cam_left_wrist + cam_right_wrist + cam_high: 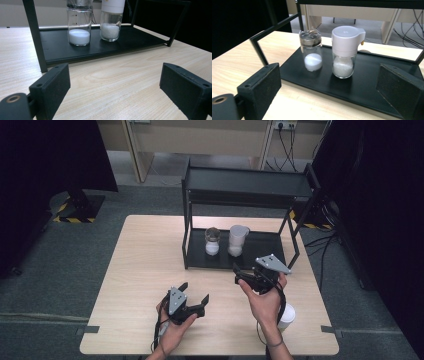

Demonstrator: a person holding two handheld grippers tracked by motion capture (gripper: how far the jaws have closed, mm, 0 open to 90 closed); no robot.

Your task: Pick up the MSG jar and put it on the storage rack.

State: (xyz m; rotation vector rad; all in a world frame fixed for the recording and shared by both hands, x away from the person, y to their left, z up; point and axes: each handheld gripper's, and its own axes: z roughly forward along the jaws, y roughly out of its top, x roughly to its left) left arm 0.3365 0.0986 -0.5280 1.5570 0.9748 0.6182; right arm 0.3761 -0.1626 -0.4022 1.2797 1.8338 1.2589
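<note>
Two glass jars stand side by side on the lower shelf of a black rack. The left jar has a shiny lid and holds fine white powder. The right jar has a white pour cap and holds coarse white grains. My left gripper hovers open over the table in front of the rack, its jaws wide apart and empty. My right gripper is open at the shelf's front edge and faces both jars, touching neither.
The rack's top shelf overhangs the jars, with black posts at the corners. A white cup stands on the wooden table by the person's right wrist. Bare tabletop lies to the left of the rack.
</note>
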